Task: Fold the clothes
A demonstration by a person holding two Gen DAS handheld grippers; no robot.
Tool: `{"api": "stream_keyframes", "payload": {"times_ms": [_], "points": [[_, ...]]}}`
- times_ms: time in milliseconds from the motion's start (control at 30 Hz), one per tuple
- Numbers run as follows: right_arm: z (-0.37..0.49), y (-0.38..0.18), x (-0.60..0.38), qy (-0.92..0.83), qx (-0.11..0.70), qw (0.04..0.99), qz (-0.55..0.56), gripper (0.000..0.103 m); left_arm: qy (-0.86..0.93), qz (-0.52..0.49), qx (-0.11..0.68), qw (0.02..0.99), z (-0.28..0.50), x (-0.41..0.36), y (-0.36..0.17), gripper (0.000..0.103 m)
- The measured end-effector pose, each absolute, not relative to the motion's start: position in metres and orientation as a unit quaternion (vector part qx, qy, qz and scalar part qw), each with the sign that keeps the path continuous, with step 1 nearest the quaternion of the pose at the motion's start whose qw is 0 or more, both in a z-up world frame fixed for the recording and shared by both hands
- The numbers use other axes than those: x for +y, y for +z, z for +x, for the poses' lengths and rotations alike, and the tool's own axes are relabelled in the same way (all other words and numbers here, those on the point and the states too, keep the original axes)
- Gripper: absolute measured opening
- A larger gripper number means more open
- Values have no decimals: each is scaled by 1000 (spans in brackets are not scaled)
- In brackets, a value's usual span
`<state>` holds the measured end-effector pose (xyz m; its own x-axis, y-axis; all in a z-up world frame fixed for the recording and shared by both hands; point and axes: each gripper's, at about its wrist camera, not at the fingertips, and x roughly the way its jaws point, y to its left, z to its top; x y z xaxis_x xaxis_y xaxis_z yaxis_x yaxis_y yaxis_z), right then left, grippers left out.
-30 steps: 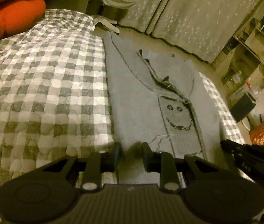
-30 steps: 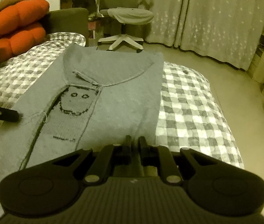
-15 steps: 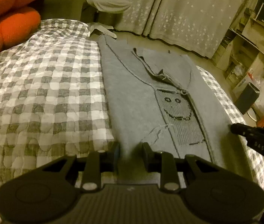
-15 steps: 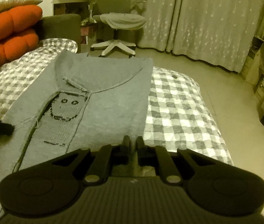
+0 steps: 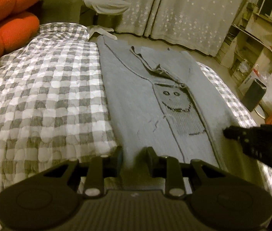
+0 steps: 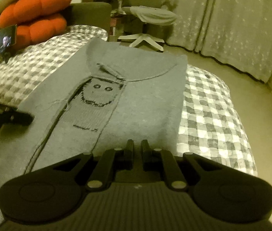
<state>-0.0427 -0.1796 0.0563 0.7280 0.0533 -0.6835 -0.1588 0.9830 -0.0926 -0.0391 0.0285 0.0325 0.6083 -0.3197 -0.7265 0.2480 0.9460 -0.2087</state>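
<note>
Pretty clearly someone's bedroom at home. There's a bed with a grey-and-white checked quilt [image 6: 209, 111], a couple of puffy orange cushions [image 6: 37, 17] stacked by the dark headboard [image 6: 89, 13], and long pale curtains [image 6: 232, 25] with a little flower print covering the far wall. A swivel desk chair [image 6: 147, 25] sits by the bed, and cluttered open shelves [image 5: 251, 44] run along the right side. Warm, dim indoor lighting.

Grey knit sweater [image 5: 134, 104] with a smiley-face panel lies flat, lengthwise on the checked bedspread [image 5: 45, 88]
</note>
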Motion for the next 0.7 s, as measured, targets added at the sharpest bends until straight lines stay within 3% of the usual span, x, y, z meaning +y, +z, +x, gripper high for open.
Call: {"api": "stream_keyframes", "payload": {"times_ms": [700], "points": [[-52,58,-174,86,376,920,-65,12,-170,-30,421,891,-66,26,34,26]]}}
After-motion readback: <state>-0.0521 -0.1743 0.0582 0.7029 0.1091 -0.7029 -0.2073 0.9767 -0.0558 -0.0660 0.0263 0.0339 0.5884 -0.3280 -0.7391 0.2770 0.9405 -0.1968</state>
